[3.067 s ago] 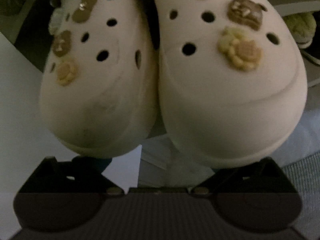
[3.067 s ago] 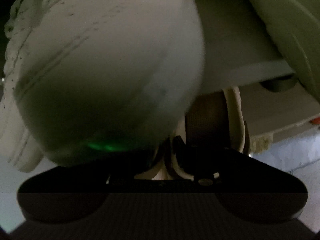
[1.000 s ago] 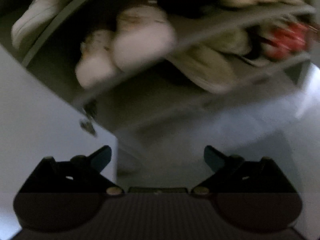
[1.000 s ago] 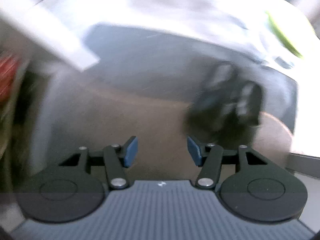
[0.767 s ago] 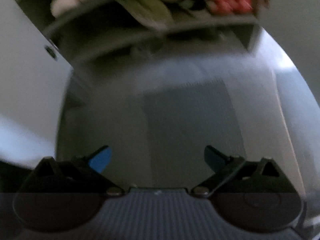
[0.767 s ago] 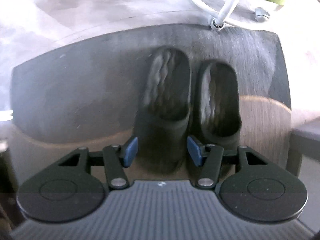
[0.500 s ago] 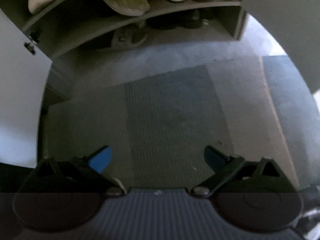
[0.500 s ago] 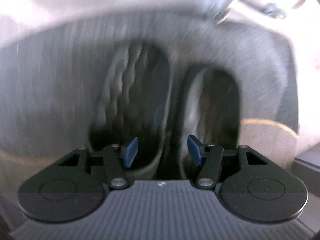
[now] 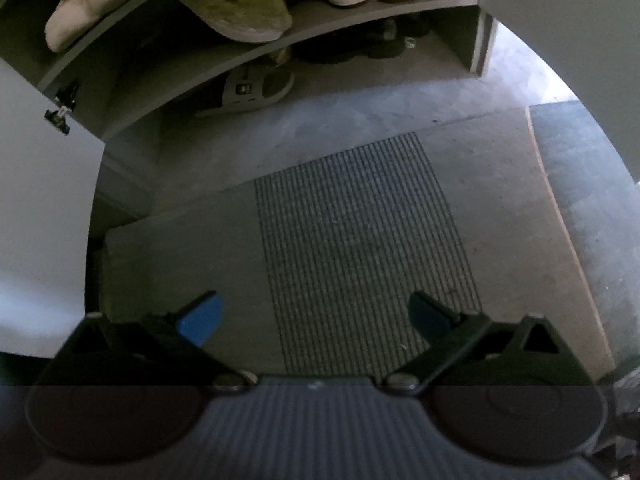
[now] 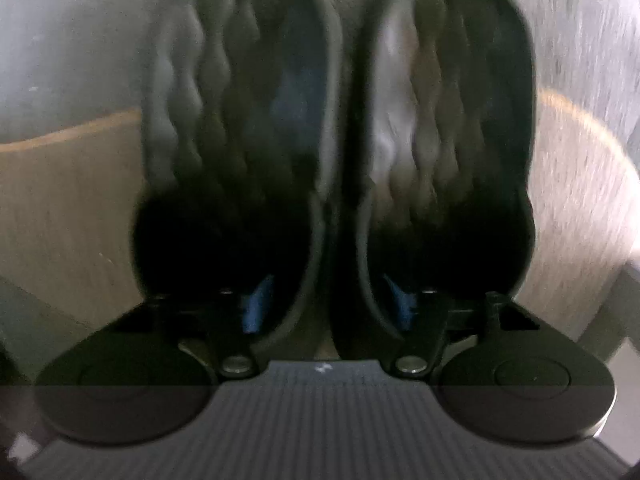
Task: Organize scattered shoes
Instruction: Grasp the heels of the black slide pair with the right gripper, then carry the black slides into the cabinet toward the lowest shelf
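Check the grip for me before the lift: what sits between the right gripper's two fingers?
In the right wrist view, the right gripper is closing with the adjoining inner walls of the two dark slippers between its fingers.

A home entryway. An open shoe cabinet (image 9: 280, 44) at twelve o'clock holds mixed footwear. A ribbed doormat (image 9: 360, 240) lies below it.

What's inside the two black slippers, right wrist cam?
One blue pad of the right tongs sits inside each black slipper, straddling their touching inner walls, jaws closing. Wavy insoles show; the toe ends are dark, contents unseen.
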Demonstrator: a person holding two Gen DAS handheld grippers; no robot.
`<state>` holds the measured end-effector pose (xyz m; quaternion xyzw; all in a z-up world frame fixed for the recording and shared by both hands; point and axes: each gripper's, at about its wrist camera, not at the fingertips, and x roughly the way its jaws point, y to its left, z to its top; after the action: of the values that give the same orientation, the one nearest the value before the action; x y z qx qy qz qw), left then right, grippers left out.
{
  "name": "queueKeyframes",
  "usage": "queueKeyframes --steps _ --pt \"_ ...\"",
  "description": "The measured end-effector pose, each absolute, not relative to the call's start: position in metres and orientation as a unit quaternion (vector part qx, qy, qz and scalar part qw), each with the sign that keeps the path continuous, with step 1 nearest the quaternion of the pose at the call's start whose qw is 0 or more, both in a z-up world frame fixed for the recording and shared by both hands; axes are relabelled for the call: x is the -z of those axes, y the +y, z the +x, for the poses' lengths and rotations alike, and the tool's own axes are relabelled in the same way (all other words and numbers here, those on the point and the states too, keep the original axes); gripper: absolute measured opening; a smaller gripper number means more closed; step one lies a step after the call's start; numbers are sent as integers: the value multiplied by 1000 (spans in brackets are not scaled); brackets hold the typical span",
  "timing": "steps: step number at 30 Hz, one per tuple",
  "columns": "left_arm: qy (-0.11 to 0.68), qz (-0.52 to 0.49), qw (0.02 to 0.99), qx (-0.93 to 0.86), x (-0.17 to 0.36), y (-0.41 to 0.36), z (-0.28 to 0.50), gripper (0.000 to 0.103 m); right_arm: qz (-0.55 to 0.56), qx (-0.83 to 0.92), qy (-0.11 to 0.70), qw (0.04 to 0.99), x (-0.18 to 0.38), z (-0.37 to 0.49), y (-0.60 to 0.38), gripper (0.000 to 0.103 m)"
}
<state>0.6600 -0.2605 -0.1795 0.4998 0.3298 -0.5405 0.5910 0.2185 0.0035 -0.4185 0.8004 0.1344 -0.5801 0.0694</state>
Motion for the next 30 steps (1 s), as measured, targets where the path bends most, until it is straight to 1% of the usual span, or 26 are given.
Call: queueKeyframes --steps 1,2,4,6,10,14,16,20,22,28,30 --pt "333 501 591 538 181 -262 661 101 789 590 153 74 412 226 -4 22" --pt "336 501 590 536 182 -263 662 101 781 591 181 89 407 234 -15 17" --pt "333 505 591 533 185 -266 666 101 765 591 228 116 398 250 -36 15" --pt "330 508 593 530 187 -266 669 101 755 594 242 138 390 263 -53 15" --pt "323 507 609 517 189 -265 686 101 722 579 291 242 361 320 -124 15" --pt "323 512 619 500 193 -259 705 101 698 548 314 337 333 389 -197 14" --pt "321 518 622 491 195 -257 721 101 682 523 326 394 318 439 -248 14" --pt "284 530 620 503 191 -241 762 101 653 479 350 471 299 526 -323 14" --pt "278 537 618 502 193 -240 775 101 635 450 363 513 289 582 -367 14" --pt "299 534 622 489 213 -260 824 101 562 372 399 622 259 747 -470 14" --pt "303 524 627 491 217 -267 832 101 537 355 409 646 267 779 -485 14"
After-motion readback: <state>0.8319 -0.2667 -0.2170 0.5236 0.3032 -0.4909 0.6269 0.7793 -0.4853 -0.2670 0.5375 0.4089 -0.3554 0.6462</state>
